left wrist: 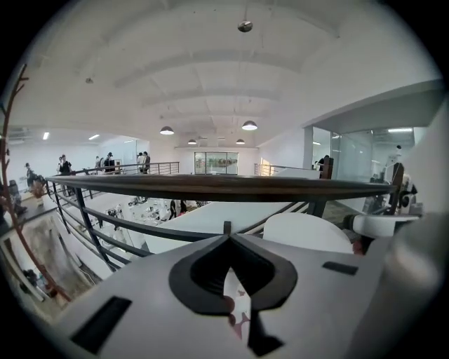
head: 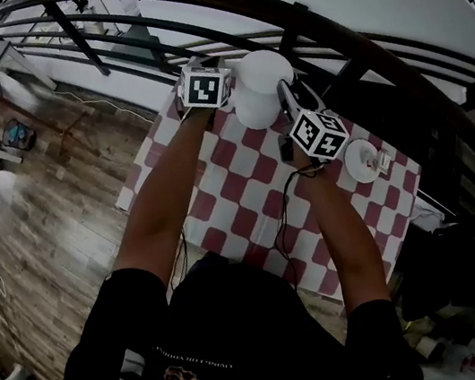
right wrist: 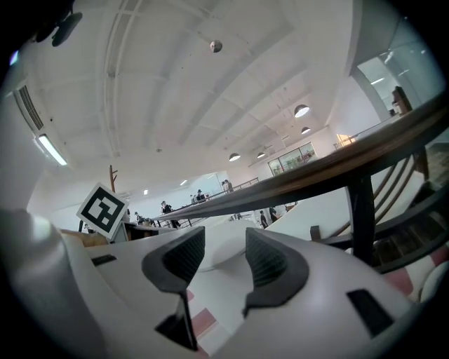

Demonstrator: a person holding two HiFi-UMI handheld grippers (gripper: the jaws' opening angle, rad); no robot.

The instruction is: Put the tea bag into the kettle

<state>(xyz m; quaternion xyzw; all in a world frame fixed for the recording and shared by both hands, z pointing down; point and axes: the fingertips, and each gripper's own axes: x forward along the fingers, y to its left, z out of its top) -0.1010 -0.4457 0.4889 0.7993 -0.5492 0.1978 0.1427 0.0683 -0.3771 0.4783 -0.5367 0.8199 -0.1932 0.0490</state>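
**Tea bag.** I cannot place it with confidence. Neither tool carries it. A small pale tab at the 3 o'clock rim of a white dish may be it, but it is too small to confirm.

**Kettle.** The white kettle stands upright at the 12 o'clock edge of the table, close under the railing. I cannot tell from any view whether its top is open.

**Right gripper.** The right gripper sits at about 5 o'clock of the kettle, pointing toward it. Its jaws stand apart with nothing clamped, and the kettle's rounded white surface fills the gap beyond them. In my judgement it is lined up this way to take hold of the kettle or its lid, since the top must be clear before a bag can go in.

**Left gripper.** The left gripper is just beside the kettle at 9 o'clock. Its jaws meet at the tips and hold nothing; only checked cloth shows through the opening behind them. It appears placed to steady the kettle from the far side rather than to grasp.

**Progress.** I judge the task to be at an early stage, with the bag not yet collected. The dish lies at 4 o'clock of the kettle, apart from it and on the right gripper's side.

**Risk.** The kettle stands near the table edge, so a sideways push could shift it toward the railing.
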